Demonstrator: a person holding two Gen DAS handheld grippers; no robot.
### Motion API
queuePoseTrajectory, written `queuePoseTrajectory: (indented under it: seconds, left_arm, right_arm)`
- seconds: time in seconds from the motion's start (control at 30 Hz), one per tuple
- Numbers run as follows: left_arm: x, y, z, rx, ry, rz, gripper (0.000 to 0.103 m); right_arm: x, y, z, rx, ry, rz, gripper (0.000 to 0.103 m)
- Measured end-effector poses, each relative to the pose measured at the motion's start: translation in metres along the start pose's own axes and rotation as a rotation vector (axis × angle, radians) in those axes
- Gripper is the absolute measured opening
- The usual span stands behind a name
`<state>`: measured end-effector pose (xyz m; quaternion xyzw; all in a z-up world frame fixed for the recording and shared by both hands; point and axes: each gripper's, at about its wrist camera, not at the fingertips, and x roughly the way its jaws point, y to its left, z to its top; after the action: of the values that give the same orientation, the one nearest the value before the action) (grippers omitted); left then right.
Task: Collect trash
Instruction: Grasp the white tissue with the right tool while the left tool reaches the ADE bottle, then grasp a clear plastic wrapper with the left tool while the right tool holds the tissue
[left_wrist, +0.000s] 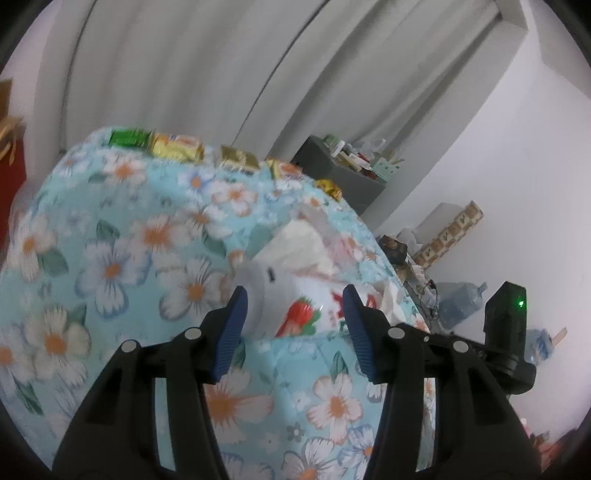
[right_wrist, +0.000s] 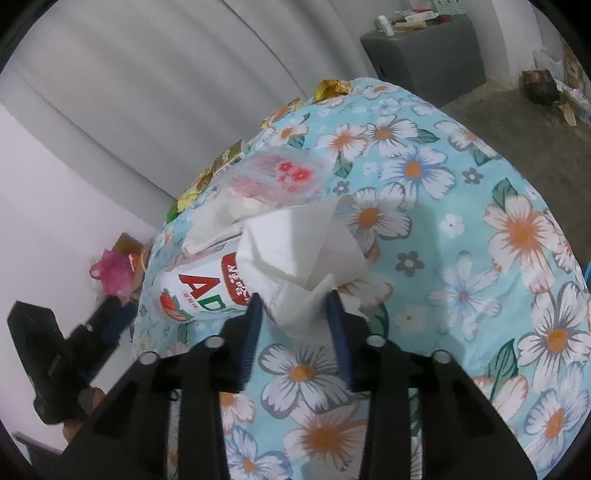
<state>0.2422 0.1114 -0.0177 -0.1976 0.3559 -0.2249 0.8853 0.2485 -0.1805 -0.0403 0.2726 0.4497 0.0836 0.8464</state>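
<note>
Right now I have two pieces of trash in hand, or nearly so. A crumpled white tissue (right_wrist: 295, 266) sits between the fingers of my right gripper (right_wrist: 295, 317), and both blue pads press into its lower folds, so I read that one as pinched. Just to the left of those fingers lies a white drink bottle (right_wrist: 195, 291) with a strawberry label, on its side on the floral tablecloth (right_wrist: 461, 229). From the left wrist view the same bottle (left_wrist: 291, 306) lies between the fingers of my left gripper (left_wrist: 291, 325): the left pad (left_wrist: 232, 325) touches its side, while the right pad seems to stand just off it, so I judge this grip not yet made and the fingers still partly spread. Beyond the fingertips more remains: another tissue (right_wrist: 218, 218) and a clear wrapper with red print (right_wrist: 277, 177) just past the bottle, and further out a row of gold and green foil packets (left_wrist: 173, 146) along the cloth's far edge. No bin or bag shows in either view, so I judge the collecting barely begun, with nothing yet dropped anywhere.
</note>
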Motion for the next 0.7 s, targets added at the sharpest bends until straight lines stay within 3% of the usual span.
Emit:
queuePoseTrajectory:
  seconds: [0.1, 0.23, 0.33, 0.47, 0.7]
  left_arm:
    - [0.007, -0.015, 0.021, 0.078, 0.034, 0.003, 0.049]
    - [0.039, -0.035, 0.056, 0.138, 0.125, -0.085, 0.056]
    - [0.078, -0.041, 0.080, 0.186, 0.181, -0.031, 0.056]
    - [0.136, -0.036, 0.105, 0.142, 0.302, 0.020, 0.056]
    - [0.203, -0.022, 0.133, 0.054, 0.398, 0.070, 0.056]
  right_arm:
    - [-0.004, -0.004, 0.000, 0.008, -0.004, 0.013, 0.014]
    - [-0.011, -0.009, -0.001, 0.017, -0.017, 0.035, 0.009]
    - [-0.015, -0.013, -0.002, 0.023, -0.021, 0.050, 0.008]
    - [-0.023, -0.020, -0.003, 0.028, -0.036, 0.067, 0.008]
    - [-0.022, -0.033, -0.001, 0.051, -0.039, 0.088, 0.008]
